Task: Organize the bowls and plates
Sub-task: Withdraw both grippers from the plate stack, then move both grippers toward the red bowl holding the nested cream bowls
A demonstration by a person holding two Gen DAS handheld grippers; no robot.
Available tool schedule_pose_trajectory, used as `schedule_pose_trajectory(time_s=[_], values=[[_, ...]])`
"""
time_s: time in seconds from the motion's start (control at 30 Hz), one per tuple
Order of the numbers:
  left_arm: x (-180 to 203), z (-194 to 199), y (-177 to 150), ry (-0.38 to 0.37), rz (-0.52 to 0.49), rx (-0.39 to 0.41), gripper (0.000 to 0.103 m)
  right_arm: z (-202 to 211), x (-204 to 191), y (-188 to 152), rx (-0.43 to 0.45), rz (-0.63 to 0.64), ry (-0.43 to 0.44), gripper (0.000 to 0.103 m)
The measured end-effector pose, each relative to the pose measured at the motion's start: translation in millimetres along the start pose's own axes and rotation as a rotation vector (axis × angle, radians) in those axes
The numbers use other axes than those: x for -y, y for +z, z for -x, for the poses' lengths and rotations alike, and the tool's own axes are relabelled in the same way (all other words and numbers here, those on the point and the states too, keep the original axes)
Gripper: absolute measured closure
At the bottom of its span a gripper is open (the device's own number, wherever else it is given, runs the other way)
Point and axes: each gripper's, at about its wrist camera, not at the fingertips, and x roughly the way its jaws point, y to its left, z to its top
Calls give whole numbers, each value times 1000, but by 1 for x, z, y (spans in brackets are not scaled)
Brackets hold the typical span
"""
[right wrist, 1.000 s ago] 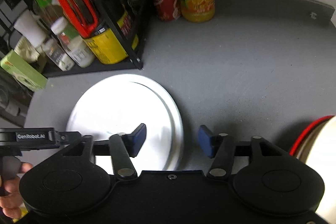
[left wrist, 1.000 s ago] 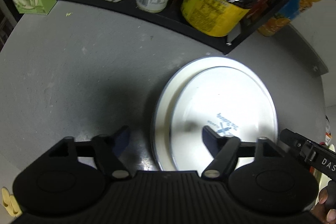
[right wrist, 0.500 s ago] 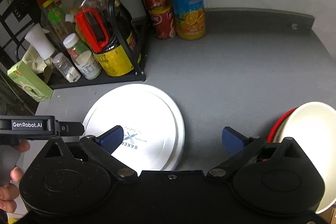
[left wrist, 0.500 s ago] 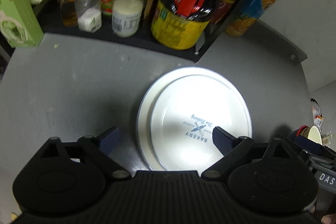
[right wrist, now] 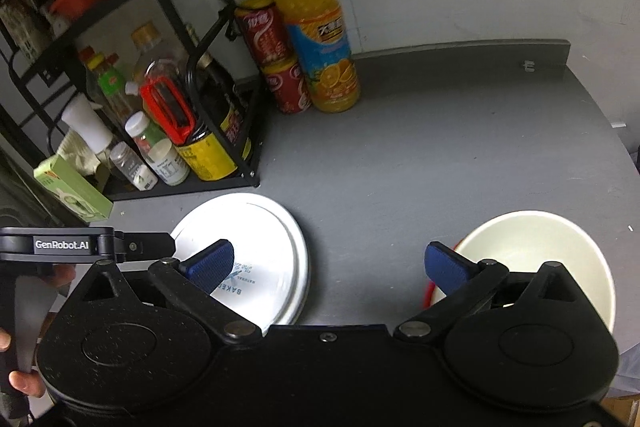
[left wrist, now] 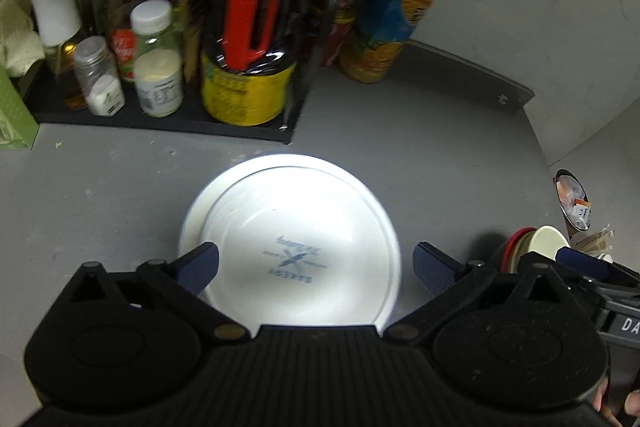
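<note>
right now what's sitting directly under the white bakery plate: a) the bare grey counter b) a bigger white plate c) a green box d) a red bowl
b: the white bakery plate lies on a bigger white plate, whose rim shows as a crescent past its left edge; the green box sits apart, by the rack, and red shows only at the rim under the cream bowl to the right.

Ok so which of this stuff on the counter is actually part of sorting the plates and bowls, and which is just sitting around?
Part of the job:
- stacked white plates
- cream bowl sitting in a red bowl

Just lying about:
- orange juice bottle
- red cans
- black rack of condiment jars
- green carton
</note>
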Motion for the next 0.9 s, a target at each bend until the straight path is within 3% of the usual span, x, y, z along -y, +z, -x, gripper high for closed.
schedule_pose_trajectory(time_s=[0.1, 0.6, 0.9], values=[[17, 2, 0, 21, -15, 9, 1, 10, 16, 5, 3, 0, 10, 0], [102, -7, -10, -39, -66, -25, 1, 40, 93, 3, 6, -38, 3, 0], [140, -26, -16, -17, -52, -52, 1, 48, 137, -1, 1, -61, -7, 0]])
